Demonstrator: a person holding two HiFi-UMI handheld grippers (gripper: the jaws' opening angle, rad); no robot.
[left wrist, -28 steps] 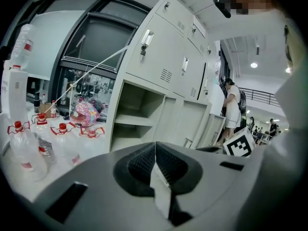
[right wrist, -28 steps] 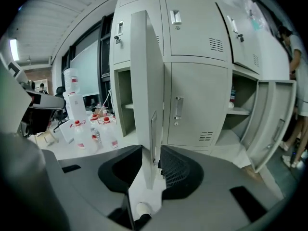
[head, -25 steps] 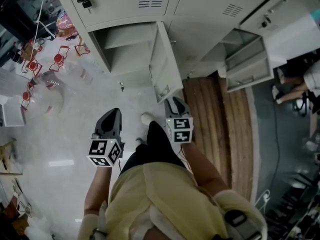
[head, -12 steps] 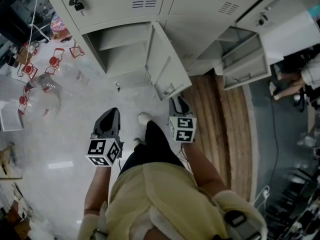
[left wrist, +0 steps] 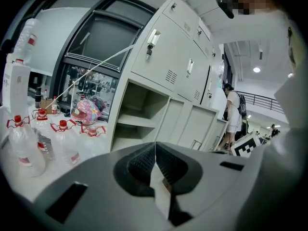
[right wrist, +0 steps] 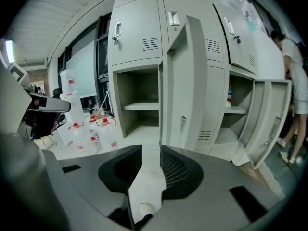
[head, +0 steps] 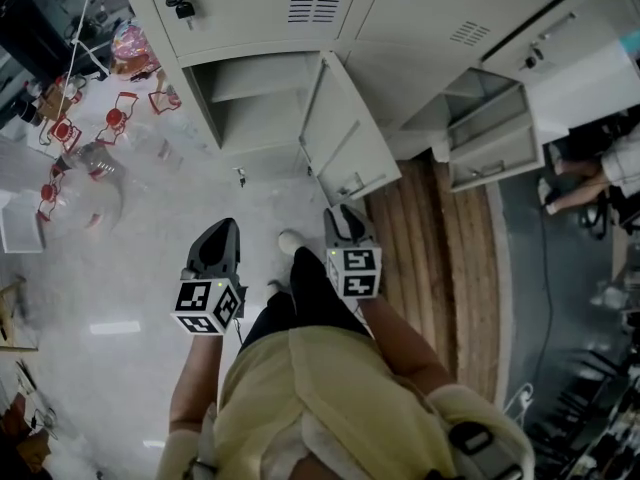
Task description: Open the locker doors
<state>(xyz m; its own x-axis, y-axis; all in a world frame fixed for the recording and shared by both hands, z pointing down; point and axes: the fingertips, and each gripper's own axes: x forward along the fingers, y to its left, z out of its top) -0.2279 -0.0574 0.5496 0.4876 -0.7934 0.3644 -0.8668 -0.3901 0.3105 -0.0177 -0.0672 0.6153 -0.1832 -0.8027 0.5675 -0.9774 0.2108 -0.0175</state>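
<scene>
A bank of grey lockers [head: 300,8] stands ahead. The lower left compartment [head: 250,103] is open and empty, and its door [head: 345,138] is swung out wide. My right gripper [head: 343,216] hangs just short of that door's lower edge, apart from it. In the right gripper view the door [right wrist: 185,81] stands edge-on ahead of the right gripper [right wrist: 151,148], which is open with nothing between its pads. My left gripper [head: 222,230] is further left over the floor. In the left gripper view the left gripper [left wrist: 155,146] is shut and empty, facing the open compartment [left wrist: 137,114].
A second lower locker stands open to the right, door [head: 490,153] out. Upper doors [right wrist: 137,30] are closed, one with keys [head: 180,3] hanging. Water bottles [head: 90,158] crowd the floor at left. A person [head: 600,168] stands at right. My shoe [head: 290,240] is between the grippers.
The lower left locker's door has swung wider open, toward the right. My right gripper has drawn back a little from the door's edge. The left gripper has stayed put.
</scene>
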